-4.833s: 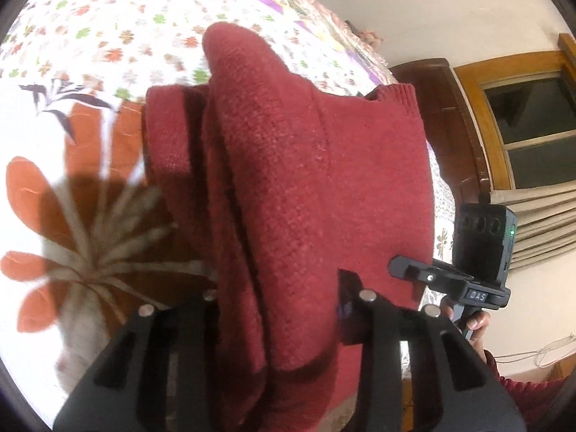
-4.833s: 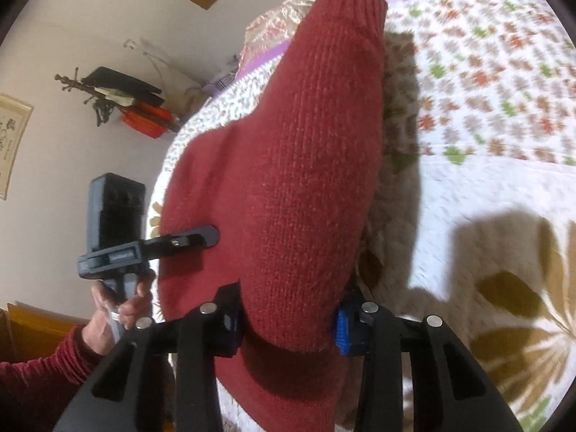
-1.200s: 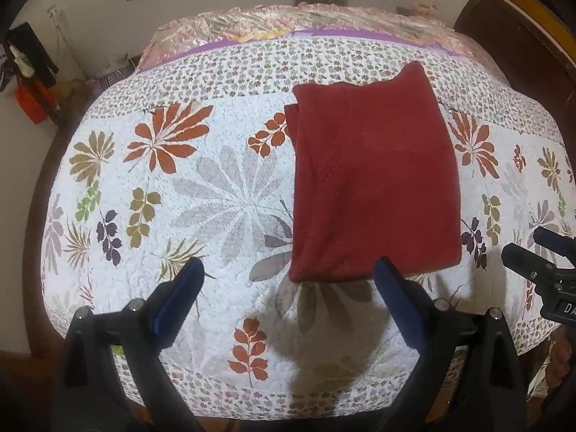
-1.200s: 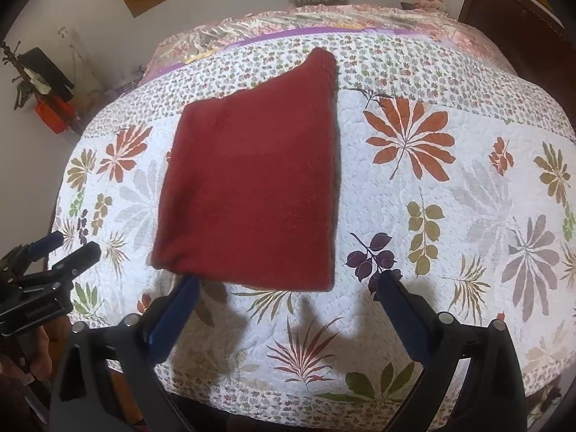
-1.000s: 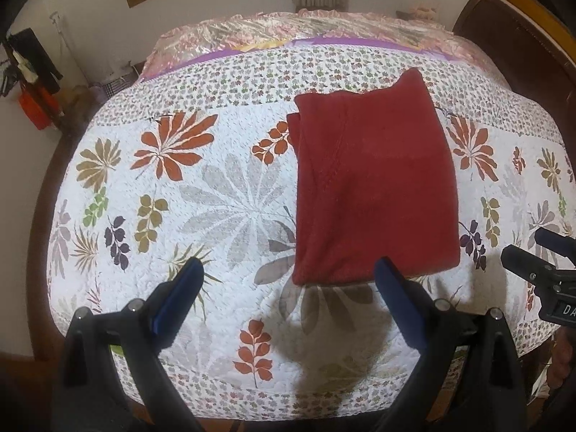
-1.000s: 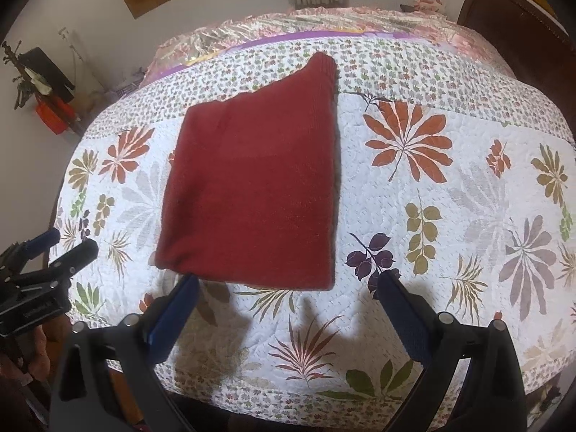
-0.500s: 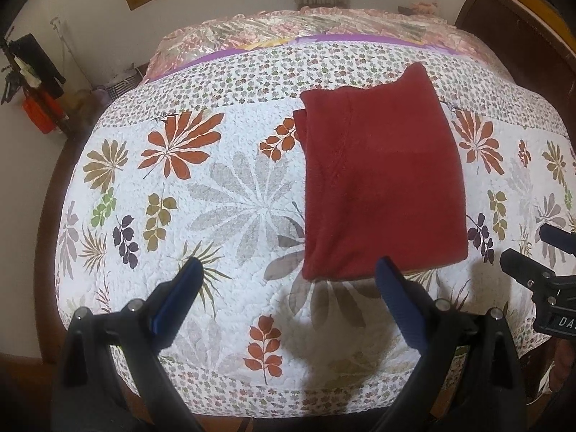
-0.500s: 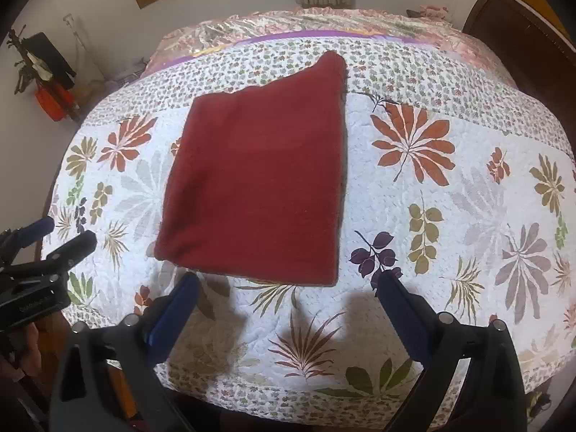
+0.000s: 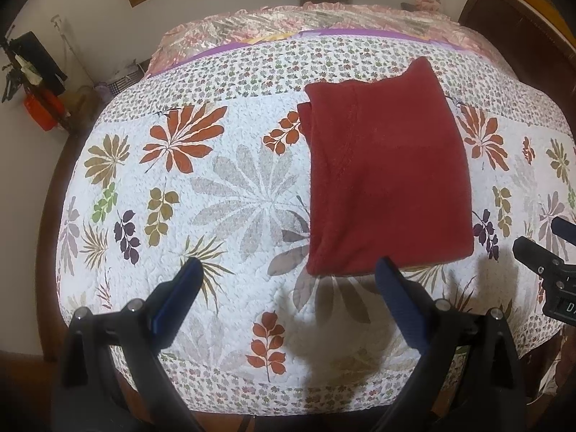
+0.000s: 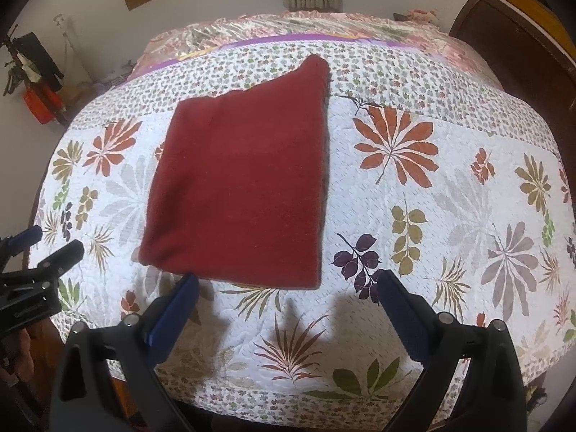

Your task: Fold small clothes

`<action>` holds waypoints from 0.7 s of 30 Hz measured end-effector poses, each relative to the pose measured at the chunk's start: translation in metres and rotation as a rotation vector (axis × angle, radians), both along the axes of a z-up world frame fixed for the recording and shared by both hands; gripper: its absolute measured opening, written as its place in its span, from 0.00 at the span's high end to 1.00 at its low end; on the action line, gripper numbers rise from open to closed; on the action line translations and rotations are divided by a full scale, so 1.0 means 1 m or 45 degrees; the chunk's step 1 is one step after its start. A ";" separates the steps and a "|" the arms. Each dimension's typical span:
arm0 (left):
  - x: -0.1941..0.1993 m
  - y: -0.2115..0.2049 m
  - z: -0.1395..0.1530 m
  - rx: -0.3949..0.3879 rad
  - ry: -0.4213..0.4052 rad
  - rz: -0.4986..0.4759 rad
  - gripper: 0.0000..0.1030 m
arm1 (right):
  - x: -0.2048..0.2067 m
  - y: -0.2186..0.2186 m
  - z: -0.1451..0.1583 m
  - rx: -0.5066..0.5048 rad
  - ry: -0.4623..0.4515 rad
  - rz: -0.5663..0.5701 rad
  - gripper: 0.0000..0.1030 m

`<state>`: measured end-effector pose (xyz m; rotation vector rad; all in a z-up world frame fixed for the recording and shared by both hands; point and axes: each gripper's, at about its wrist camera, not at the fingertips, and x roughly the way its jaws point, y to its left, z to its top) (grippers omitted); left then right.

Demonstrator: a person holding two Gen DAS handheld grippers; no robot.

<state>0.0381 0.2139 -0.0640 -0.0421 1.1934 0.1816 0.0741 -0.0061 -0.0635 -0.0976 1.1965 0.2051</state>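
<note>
Folded red garment [image 9: 388, 183] lies flat on the bed [image 9: 223, 194], long axis toward the headboard, just ahead of both released tools, left tool [image 9: 288, 270] and right tool [image 10: 288, 280].

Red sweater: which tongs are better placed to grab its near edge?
Right, marginally. The red sweater has its near edge between the right tongs; the left tongs sit left of it. Both open.
</note>
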 end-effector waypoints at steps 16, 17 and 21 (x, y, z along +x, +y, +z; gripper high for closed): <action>0.001 -0.001 -0.003 0.005 0.010 -0.007 0.07 | -0.001 0.003 0.000 -0.036 -0.036 -0.008 0.04; 0.001 -0.001 -0.003 0.005 0.011 -0.007 0.07 | -0.001 0.003 0.001 -0.039 -0.043 -0.007 0.04; 0.000 -0.002 -0.005 0.006 0.017 -0.014 0.07 | -0.001 0.003 0.002 -0.049 -0.051 -0.015 0.04</action>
